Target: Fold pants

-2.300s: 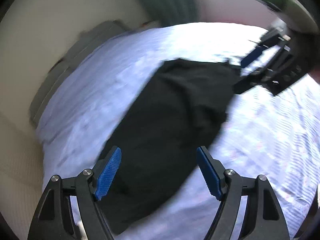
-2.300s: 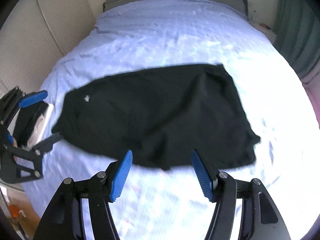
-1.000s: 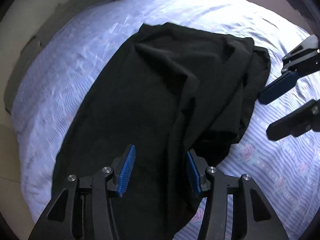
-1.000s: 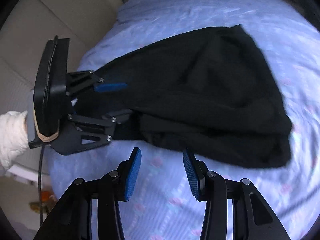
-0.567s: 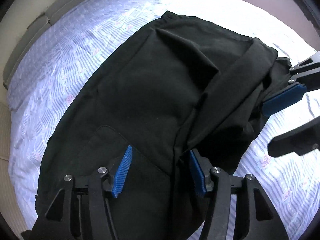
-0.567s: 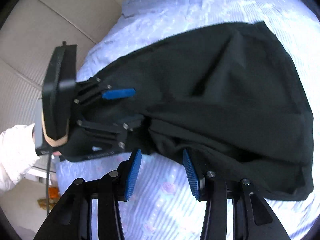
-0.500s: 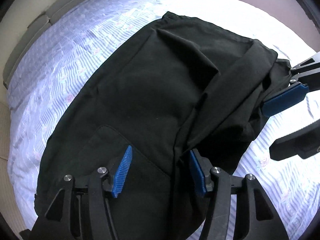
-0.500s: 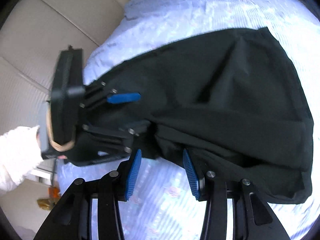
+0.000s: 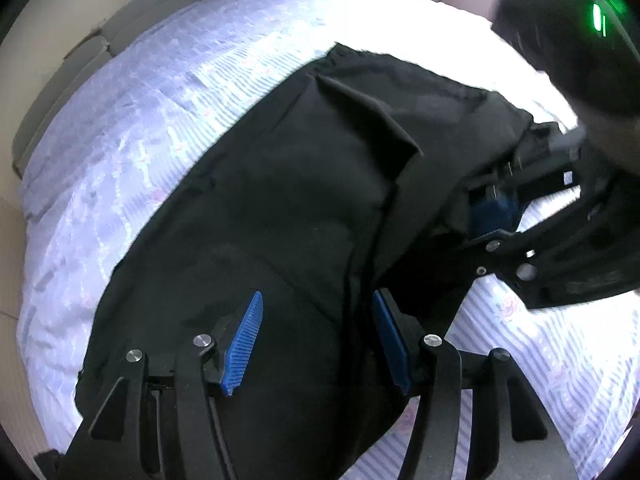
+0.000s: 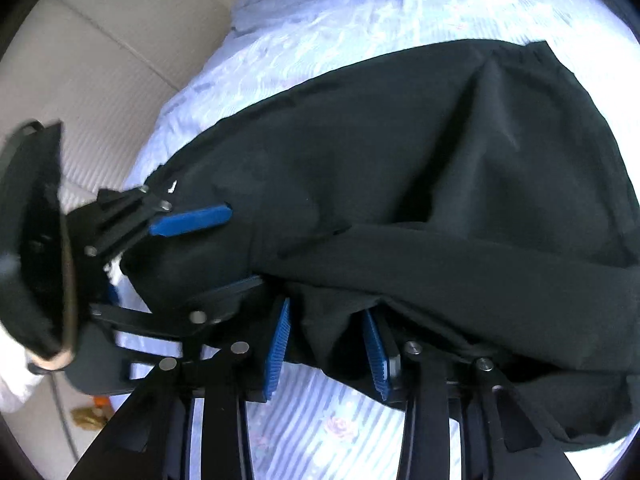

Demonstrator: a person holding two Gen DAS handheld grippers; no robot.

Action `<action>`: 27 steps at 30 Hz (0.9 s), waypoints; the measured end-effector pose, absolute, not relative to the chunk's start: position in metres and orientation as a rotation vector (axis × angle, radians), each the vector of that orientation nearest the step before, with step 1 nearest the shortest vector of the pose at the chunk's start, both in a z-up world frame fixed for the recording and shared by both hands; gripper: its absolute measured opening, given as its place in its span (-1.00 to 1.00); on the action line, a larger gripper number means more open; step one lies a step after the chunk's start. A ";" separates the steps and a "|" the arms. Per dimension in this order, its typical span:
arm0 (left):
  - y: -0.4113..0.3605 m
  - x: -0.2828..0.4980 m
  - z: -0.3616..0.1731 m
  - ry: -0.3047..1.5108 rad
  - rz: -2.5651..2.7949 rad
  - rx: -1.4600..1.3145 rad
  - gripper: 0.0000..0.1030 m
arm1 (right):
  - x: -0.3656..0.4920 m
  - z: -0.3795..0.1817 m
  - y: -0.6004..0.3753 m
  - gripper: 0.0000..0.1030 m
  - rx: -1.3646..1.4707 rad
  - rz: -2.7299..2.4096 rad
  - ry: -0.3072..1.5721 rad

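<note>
both grippers have closed in on the black pants (image 9: 288, 208) on the bed sheet (image 9: 132, 120) since a second ago, left gripper (image 9: 316, 340) and right gripper (image 10: 326, 354) each straddling the near edge with jaws still parted, so looks like a pinch-and-fold is coming.

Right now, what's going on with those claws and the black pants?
Left gripper and right gripper: both open, astride the near edge of the black pants. Pants rumpled on the bed sheet. Nothing blocking.

No readable text, label or number shows; the small white mark (image 10: 172, 188) on the pants (image 10: 400, 184) is illegible
</note>
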State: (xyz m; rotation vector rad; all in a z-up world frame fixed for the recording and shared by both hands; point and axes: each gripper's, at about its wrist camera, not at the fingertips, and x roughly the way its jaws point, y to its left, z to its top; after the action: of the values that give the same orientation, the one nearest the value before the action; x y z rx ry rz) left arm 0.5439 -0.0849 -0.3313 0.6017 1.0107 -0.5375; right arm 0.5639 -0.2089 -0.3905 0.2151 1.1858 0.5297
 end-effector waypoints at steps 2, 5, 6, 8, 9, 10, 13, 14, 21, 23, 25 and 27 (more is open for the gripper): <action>-0.083 0.541 -0.328 1.011 -0.531 0.593 0.10 | 0.554 -0.394 -0.214 -0.80 0.246 0.516 1.217; -0.084 0.535 -0.329 1.026 -0.532 0.596 0.10 | 0.522 -0.385 -0.224 -0.82 0.294 0.470 1.221; -0.085 0.533 -0.332 1.033 -0.533 0.600 0.10 | 0.511 -0.384 -0.226 -0.83 0.307 0.447 1.226; -0.086 0.530 -0.338 1.055 -0.533 0.612 0.10 | 0.493 -0.387 -0.226 -0.83 0.339 0.416 1.243; -0.088 0.528 -0.344 1.077 -0.534 0.619 0.10 | 0.489 -0.393 -0.223 -0.83 0.333 0.399 1.257; -0.088 0.528 -0.347 1.089 -0.535 0.623 0.10 | 0.487 -0.398 -0.221 -0.83 0.329 0.396 1.272; -0.089 0.521 -0.357 1.120 -0.528 0.646 0.12 | 0.482 -0.407 -0.222 -0.83 0.365 0.389 1.296; -0.088 0.520 -0.359 1.116 -0.515 0.652 0.16 | 0.482 -0.405 -0.223 -0.83 0.354 0.390 1.275; -0.068 0.536 -0.371 1.163 -0.400 0.578 0.39 | 0.490 -0.371 -0.243 -0.15 0.291 0.226 1.194; -0.064 0.539 -0.365 1.181 -0.373 0.539 0.38 | 0.484 -0.361 -0.253 -0.14 0.302 0.151 1.202; -0.057 0.536 -0.348 1.164 -0.349 0.480 0.38 | 0.474 -0.347 -0.267 -0.14 0.320 0.095 1.207; -0.043 0.529 -0.322 1.127 -0.302 0.403 0.37 | 0.466 -0.331 -0.273 0.05 0.347 0.039 1.182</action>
State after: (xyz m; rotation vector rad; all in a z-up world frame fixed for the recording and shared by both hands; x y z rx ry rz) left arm 0.5288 -0.0434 -0.3220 0.4033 1.1267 -0.3017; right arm 0.4664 -0.2734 -0.3315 0.3473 1.1824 0.0391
